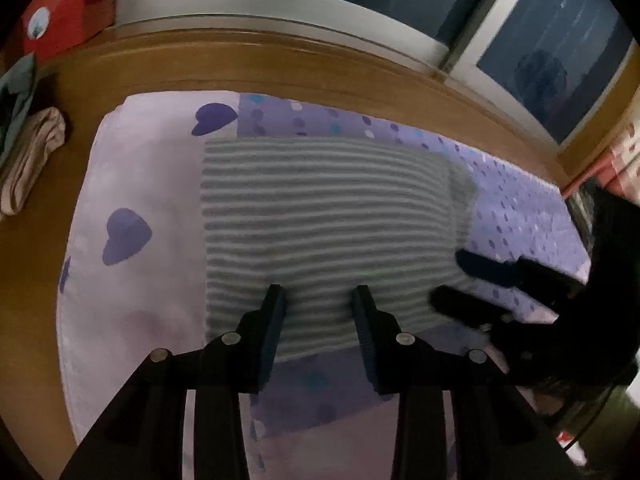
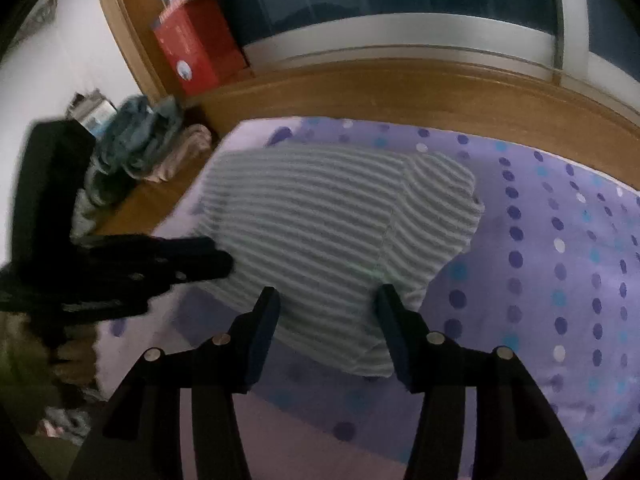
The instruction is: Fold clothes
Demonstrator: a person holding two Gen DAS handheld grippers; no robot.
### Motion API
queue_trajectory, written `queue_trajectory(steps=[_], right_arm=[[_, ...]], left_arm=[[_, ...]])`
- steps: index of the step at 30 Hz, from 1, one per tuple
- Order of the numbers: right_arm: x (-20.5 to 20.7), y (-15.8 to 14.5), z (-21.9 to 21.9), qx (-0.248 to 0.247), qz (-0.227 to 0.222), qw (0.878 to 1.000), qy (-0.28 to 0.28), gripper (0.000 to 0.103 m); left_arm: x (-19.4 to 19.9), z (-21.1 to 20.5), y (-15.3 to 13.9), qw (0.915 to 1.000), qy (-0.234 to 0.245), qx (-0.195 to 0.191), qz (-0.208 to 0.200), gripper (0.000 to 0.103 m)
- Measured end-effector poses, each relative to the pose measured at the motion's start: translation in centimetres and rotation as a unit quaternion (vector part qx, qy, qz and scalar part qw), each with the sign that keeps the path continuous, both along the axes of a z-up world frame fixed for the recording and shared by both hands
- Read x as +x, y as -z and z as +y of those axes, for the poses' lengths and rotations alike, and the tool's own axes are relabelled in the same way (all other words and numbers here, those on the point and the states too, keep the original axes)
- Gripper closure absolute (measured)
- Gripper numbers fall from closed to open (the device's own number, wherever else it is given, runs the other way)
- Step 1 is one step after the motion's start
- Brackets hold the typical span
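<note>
A grey and white striped garment (image 1: 320, 216) lies folded into a rough rectangle on a purple sheet (image 1: 132, 184) printed with hearts and dots. It also shows in the right wrist view (image 2: 328, 224). My left gripper (image 1: 319, 294) is open, its fingers just above the garment's near edge, empty. My right gripper (image 2: 328, 294) is open over the garment's near right part, empty. The right gripper shows at the right of the left wrist view (image 1: 480, 280). The left gripper shows blurred at the left of the right wrist view (image 2: 192, 260).
A wooden surface (image 1: 280, 64) frames the sheet below a dark window. A red box (image 2: 192, 48) stands at the far left corner. Bluish clothes (image 2: 136, 136) and a rolled pinkish garment (image 1: 32, 152) lie on the wood to the left.
</note>
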State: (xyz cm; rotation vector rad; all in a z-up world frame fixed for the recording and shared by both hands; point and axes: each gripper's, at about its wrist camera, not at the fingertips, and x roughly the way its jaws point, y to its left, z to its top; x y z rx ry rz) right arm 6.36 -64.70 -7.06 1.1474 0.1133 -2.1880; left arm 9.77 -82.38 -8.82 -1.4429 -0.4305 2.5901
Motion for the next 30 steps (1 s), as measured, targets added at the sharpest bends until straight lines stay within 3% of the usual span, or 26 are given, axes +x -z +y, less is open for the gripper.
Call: queue_trajectory(steps=[6, 11, 15, 18, 30], right_arm=[[1.1, -1.4, 0.5, 0.018, -0.002, 1.0, 0.014, 0.051], [4.0, -1.6, 1.5, 0.039, -0.04, 0.998, 0.031, 0.049], [5.4, -1.6, 1.5, 0.065, -0.019, 0.997, 0.025, 0.033], [6.0, -2.3, 1.3, 0.082, 0.003, 0.996, 0.032, 0.026], [7.2, -2.5, 0.0, 0.116, -0.001, 0.989, 0.094, 0.026]], left_arm=[[1.2, 1.0, -1.3, 0.9991, -0.028, -0.029, -0.01, 0.068], [4.0, 2.2, -1.5, 0.9979, -0.053, -0.022, -0.029, 0.068], [5.5, 3.0, -1.3, 0.997, -0.045, -0.054, -0.031, 0.068], [6.1, 3.0, -1.6, 0.9964, -0.039, -0.069, -0.03, 0.068], [6.0, 1.6, -1.5, 0.9963, 0.004, -0.072, -0.048, 0.068]])
